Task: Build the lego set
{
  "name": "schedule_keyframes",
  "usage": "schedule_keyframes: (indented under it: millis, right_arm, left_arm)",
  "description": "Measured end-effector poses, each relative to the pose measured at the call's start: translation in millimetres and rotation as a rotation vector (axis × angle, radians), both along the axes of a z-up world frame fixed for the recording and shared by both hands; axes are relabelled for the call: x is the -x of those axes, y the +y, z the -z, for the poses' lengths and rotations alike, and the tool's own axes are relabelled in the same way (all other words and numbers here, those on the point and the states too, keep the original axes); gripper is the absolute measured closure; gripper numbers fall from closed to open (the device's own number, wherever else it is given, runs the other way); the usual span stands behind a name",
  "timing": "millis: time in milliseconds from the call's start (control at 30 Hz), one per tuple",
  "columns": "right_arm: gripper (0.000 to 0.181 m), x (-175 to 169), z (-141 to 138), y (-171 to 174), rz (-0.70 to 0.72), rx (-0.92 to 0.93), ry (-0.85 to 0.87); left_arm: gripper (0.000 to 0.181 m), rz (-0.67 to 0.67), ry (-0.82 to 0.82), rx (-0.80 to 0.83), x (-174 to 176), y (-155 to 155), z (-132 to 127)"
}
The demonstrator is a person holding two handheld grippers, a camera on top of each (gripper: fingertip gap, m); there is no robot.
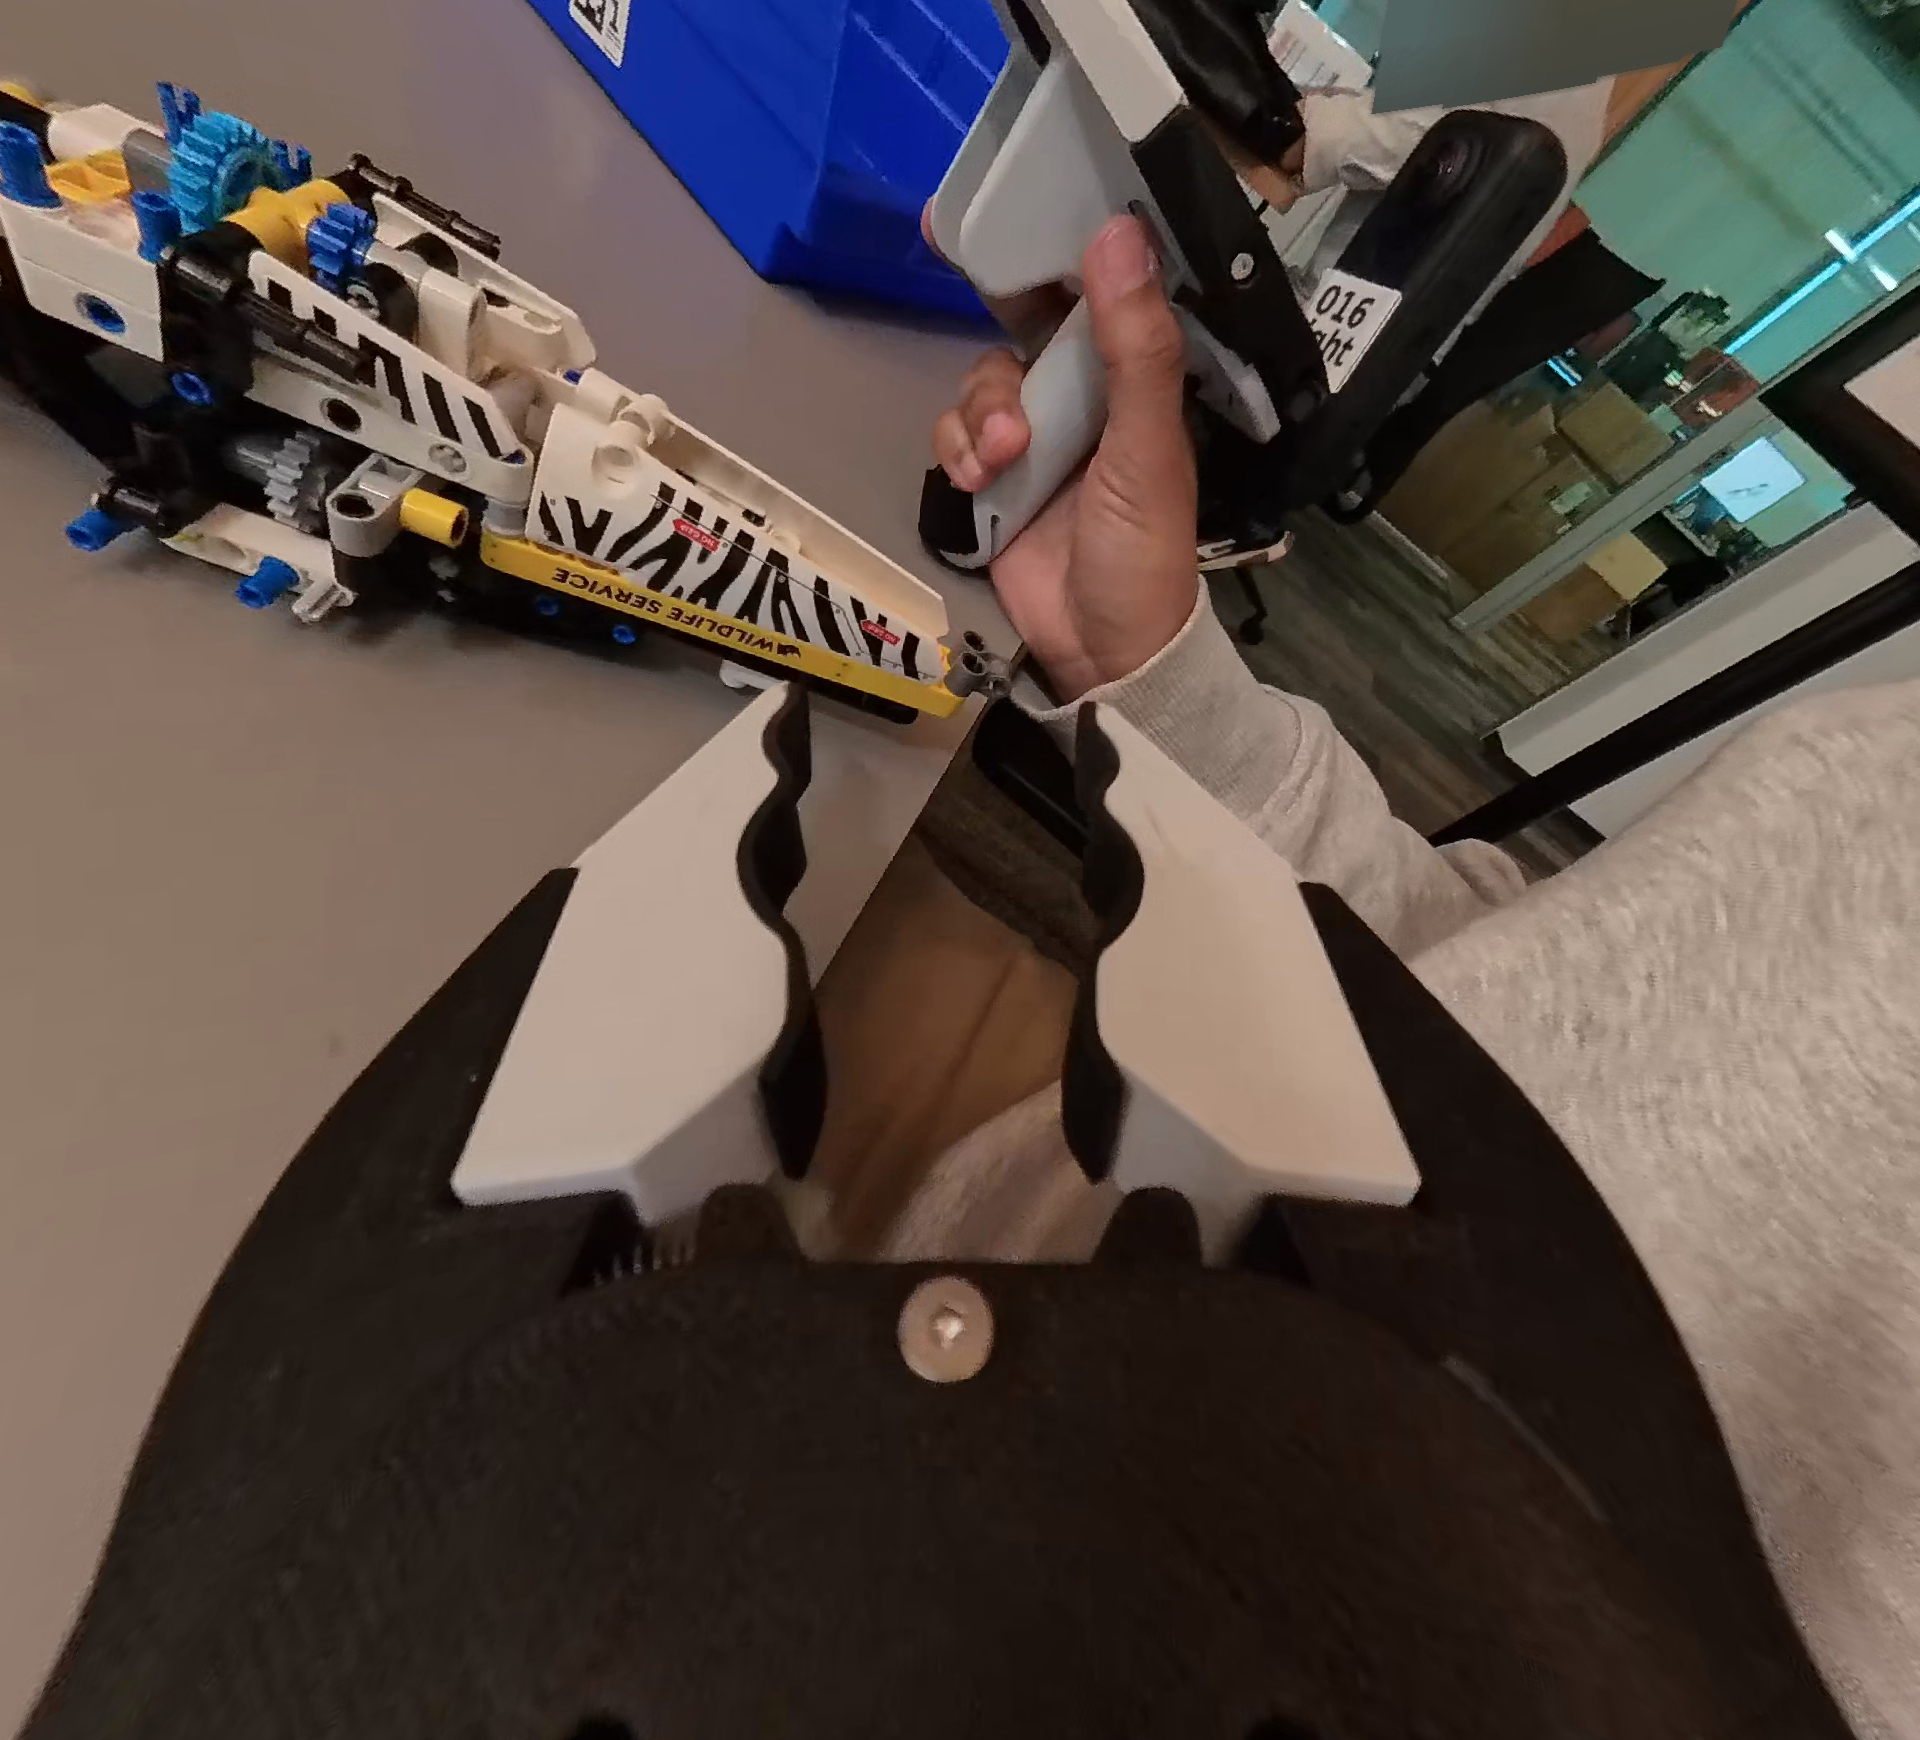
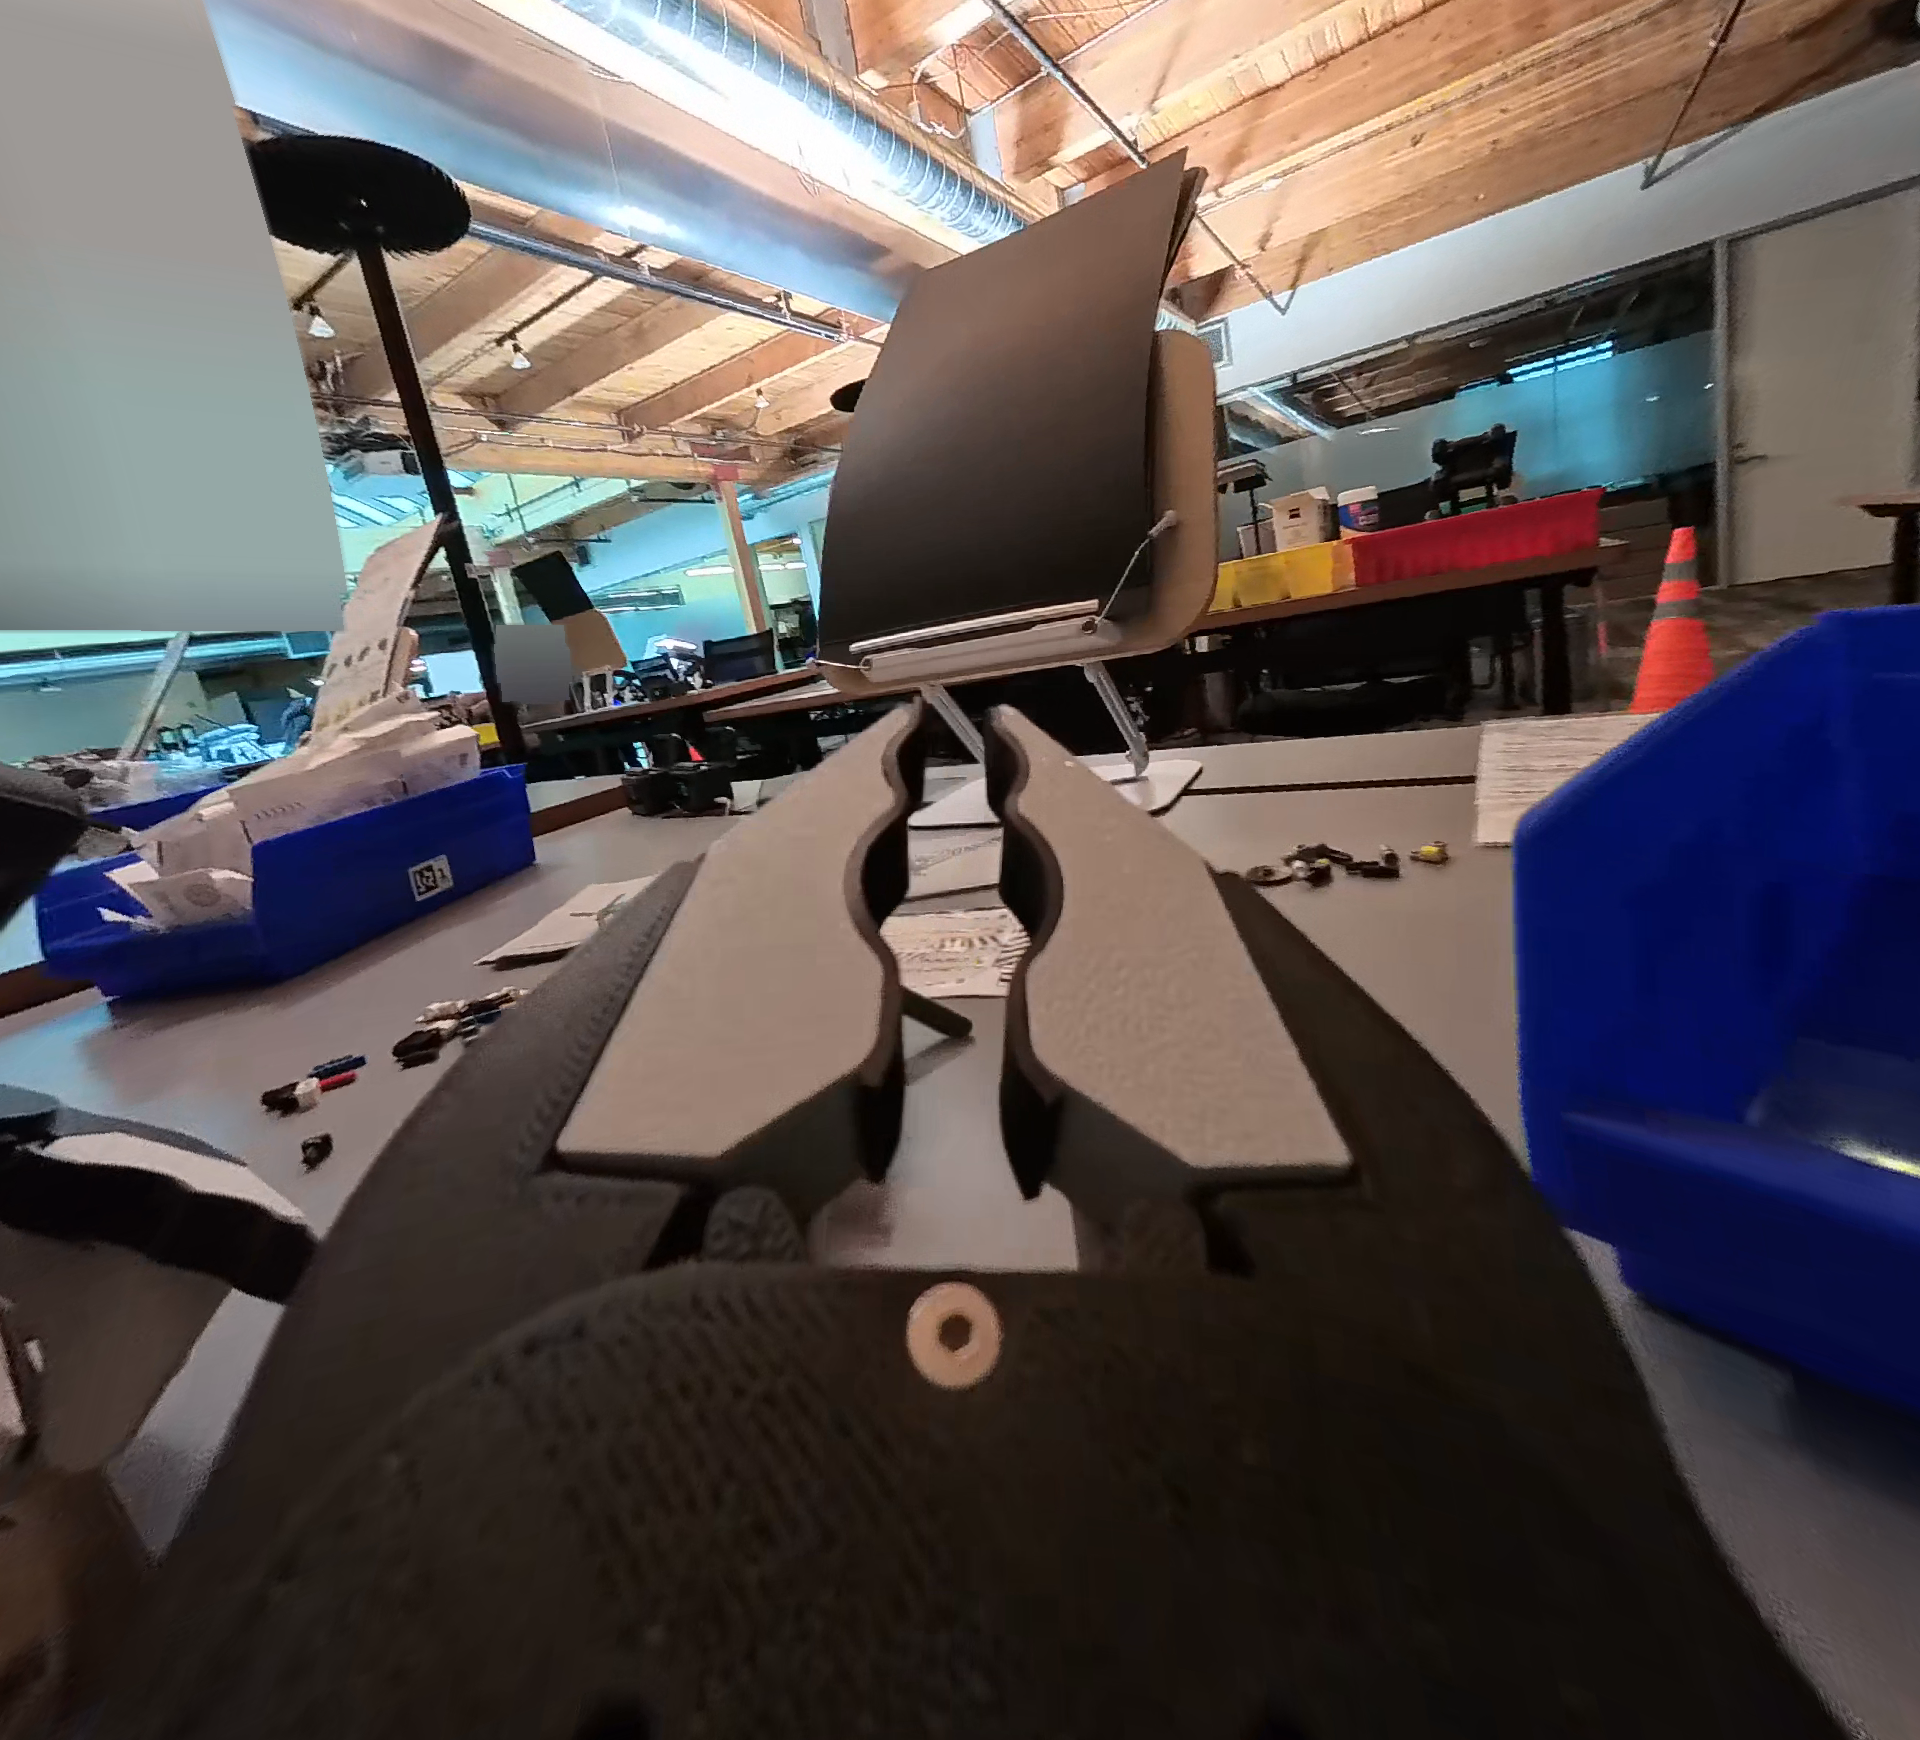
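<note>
The part-built lego model (image 1: 436, 402), white with zebra stripes, a yellow side beam and blue gears and pins, lies on the grey table (image 1: 312, 859) at the left of the left wrist view. My left gripper (image 1: 935, 719) is open and empty at the table's near edge, and the model's narrow end lies just beyond its left fingertip. A hand (image 1: 1101, 495) holds the right gripper above the table edge, right of the model. In the right wrist view my right gripper (image 2: 956, 722) is empty, its jaws a narrow gap apart, aimed level across the table.
A blue bin (image 1: 748, 28) stands behind the model. The right wrist view shows a blue bin (image 2: 1714, 963) close on the right, another with paper bags (image 2: 312, 880) at the left, loose small pieces (image 2: 447, 1030) (image 2: 1340, 859), a printed sheet (image 2: 951, 947) and a tablet on a stand (image 2: 997, 485). My right fingertips sit around 20 cm from my left ones.
</note>
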State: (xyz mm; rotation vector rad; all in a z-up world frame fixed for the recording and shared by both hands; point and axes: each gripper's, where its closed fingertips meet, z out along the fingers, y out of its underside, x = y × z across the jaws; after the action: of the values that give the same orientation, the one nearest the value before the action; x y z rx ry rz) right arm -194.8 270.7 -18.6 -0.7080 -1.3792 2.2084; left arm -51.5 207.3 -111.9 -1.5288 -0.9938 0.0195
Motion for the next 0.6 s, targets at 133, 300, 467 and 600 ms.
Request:
schedule_keyframes:
  millis: [133,300,467,600]
  right_arm:
    - [0.171,-2.5,0.2,-3.5,-0.014,-0.015,0.009]
    - [0.171,-6.8,1.6,-11.7,-0.006,-0.074,0.040]
    - [0.171,-9.2,3.2,-17.4,-0.004,-0.113,0.058]
    - [0.171,-9.5,3.9,-18.9,-0.007,-0.122,0.059]
  left_arm:
    - [0.131,-0.006,0.018,0.008,0.9,-1.5,-2.0]
    - [0.121,-0.028,0.048,0.020,2.4,-4.0,-4.8]
    - [0.120,-0.048,0.079,0.001,4.3,-8.6,-11.6]
    - [0.120,-0.044,0.066,-0.002,3.4,-9.0,-8.3]
